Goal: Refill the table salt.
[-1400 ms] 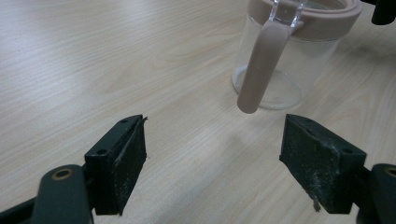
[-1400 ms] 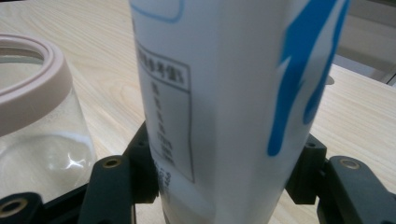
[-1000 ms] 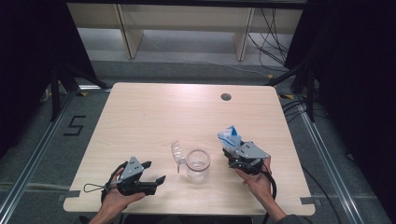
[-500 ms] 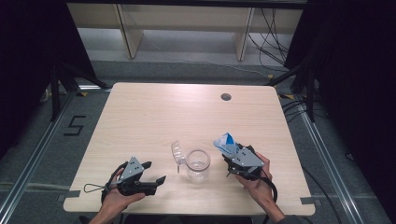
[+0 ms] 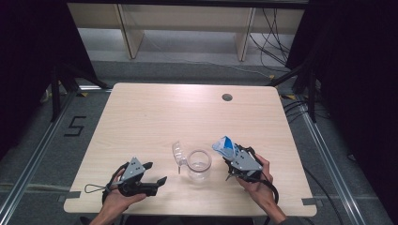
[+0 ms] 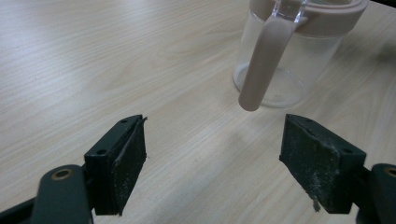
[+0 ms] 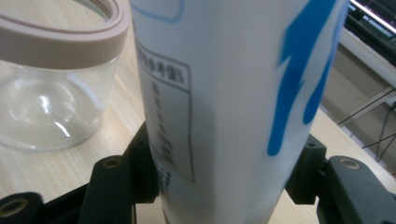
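Observation:
A clear glass jar (image 5: pixel 199 165) with a pinkish rim stands near the table's front, its clear hinged lid (image 5: pixel 178 152) flipped open to the left. My right gripper (image 5: pixel 230 155) is just right of the jar, shut on a white carton with blue print (image 5: pixel 225 146) that leans toward the jar's mouth. In the right gripper view the carton (image 7: pixel 224 93) sits between both jaws of the right gripper (image 7: pixel 224 175), with the jar (image 7: pixel 51 70) at the left. My left gripper (image 5: pixel 157 172) rests low to the jar's left, open and holding nothing. Past that gripper (image 6: pixel 215 140), the left gripper view has the jar (image 6: pixel 299 60) and its pink strap (image 6: pixel 264 60).
The light wooden table (image 5: pixel 187 108) has a round cable hole (image 5: pixel 227 97) at the back right. Pale shelving (image 5: pixel 187 28) stands beyond the far edge. Cables hang at the right. A floor mark "5" (image 5: pixel 75 125) lies to the left.
My right gripper with the carton has shifted a little left toward the jar and nearer the front edge. The left gripper and jar have stayed put.

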`<action>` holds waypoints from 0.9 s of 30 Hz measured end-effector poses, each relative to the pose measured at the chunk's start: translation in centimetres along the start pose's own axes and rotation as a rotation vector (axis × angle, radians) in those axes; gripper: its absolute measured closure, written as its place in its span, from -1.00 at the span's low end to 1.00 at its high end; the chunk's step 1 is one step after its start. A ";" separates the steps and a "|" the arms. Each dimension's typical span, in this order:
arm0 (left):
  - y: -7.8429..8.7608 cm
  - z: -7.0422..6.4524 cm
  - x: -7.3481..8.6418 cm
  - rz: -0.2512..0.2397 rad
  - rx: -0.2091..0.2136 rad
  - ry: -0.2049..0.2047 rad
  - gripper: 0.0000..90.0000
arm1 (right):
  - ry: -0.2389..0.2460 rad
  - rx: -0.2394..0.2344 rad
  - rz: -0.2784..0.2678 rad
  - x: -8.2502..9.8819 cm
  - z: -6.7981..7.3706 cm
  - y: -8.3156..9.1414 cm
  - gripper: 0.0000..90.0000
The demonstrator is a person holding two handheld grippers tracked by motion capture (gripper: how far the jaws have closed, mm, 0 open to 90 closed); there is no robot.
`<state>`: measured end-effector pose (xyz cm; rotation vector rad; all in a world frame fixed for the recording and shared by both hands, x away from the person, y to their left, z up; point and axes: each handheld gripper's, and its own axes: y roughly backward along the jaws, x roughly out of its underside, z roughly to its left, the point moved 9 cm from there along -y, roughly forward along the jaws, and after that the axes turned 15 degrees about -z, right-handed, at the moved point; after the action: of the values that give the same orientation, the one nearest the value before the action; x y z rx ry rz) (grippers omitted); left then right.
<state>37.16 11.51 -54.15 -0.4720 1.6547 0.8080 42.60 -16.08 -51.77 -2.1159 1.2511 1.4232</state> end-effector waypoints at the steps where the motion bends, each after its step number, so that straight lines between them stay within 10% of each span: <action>1: 0.0 -0.1 -0.1 -0.004 0.002 0.002 -0.51 | 0.038 0.007 0.007 -0.1 0.1 0.0 -0.04; 27: -0.1 -0.1 -0.1 -0.005 0.010 -0.006 -0.51 | 0.233 0.064 0.062 -0.1 0.0 0.3 -0.03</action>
<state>37.15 11.34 -54.04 -0.4658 1.6512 0.7964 42.34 -16.18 -51.64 -2.2680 1.4371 1.1676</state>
